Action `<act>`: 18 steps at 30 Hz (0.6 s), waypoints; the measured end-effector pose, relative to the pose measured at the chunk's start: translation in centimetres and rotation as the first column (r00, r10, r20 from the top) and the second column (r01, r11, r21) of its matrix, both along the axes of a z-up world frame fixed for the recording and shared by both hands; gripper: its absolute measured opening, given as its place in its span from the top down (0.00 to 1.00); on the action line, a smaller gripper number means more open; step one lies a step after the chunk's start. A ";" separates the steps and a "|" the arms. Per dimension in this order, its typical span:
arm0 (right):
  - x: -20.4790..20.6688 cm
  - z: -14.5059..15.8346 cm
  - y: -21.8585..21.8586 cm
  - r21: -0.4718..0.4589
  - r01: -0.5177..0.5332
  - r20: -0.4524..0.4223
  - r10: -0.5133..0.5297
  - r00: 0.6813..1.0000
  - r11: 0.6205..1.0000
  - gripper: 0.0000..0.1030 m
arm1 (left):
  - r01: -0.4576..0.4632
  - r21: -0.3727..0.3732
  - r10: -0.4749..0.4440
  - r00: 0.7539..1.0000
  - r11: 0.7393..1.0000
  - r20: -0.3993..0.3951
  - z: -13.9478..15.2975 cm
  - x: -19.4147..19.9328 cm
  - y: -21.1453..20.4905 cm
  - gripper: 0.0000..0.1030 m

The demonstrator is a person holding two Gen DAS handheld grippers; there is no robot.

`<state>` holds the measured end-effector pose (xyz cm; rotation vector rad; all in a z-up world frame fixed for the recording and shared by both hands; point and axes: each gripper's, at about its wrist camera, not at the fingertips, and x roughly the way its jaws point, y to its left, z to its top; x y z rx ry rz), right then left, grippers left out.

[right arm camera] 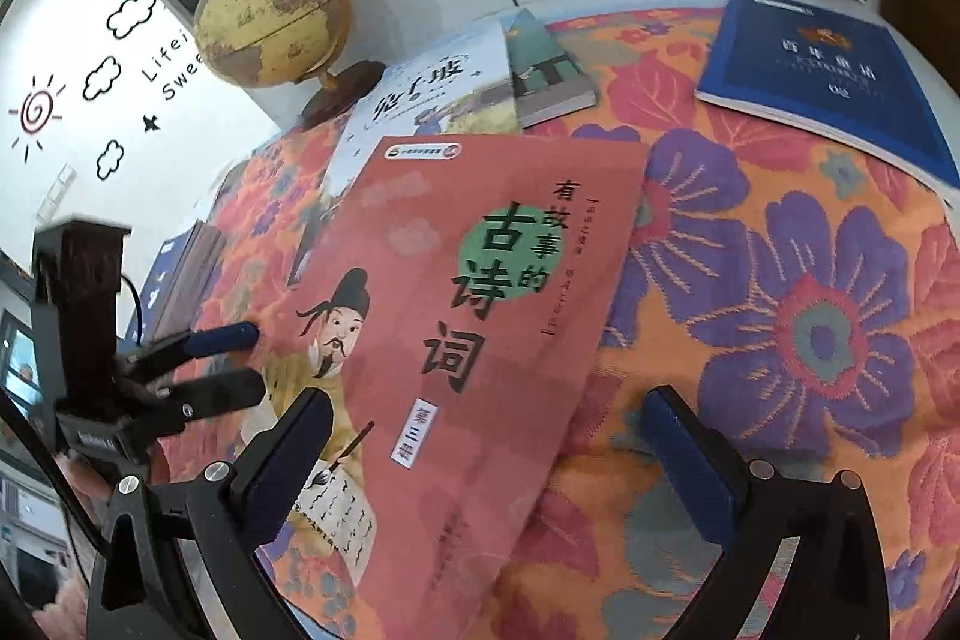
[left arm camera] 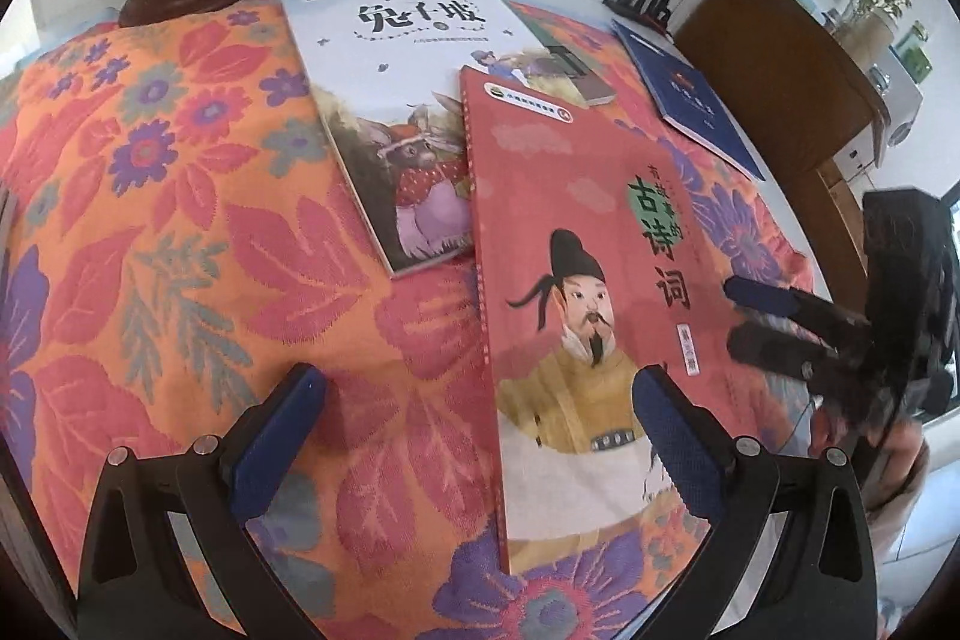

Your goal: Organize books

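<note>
Hovering wide-fingered and empty, left gripper (left arm camera: 480,436) and right gripper (right arm camera: 486,451) flank the red poetry paperback (right arm camera: 480,316) lying on the floral-clothed worktop (left arm camera: 180,232), overlapping the pale rabbit-cover book (left arm camera: 396,112); next likely pinching its edge to stack.

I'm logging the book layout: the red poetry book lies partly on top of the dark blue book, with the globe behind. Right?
Not quite. The red poetry book overlaps the white rabbit book, not the dark blue book, which lies apart in the right wrist view. The globe does stand behind.
</note>
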<state>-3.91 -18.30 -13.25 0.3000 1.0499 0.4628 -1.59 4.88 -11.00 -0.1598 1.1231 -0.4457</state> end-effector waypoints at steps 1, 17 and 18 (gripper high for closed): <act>0.0 0.0 0.2 0.007 -0.011 0.000 0.011 1.000 1.000 0.00 | -0.006 0.001 0.006 1.000 1.000 0.002 0.0 0.2 0.0 0.01; 0.7 -0.2 -1.2 0.322 -0.037 0.000 0.039 0.999 0.946 0.45 | 0.051 -0.081 -0.052 0.999 0.995 -0.006 0.8 -1.6 -0.3 0.07; 0.8 -0.5 -1.3 0.322 -0.036 -0.029 0.048 0.998 0.946 0.45 | 0.039 -0.047 -0.039 0.999 0.998 -0.008 0.5 -1.4 -0.1 0.07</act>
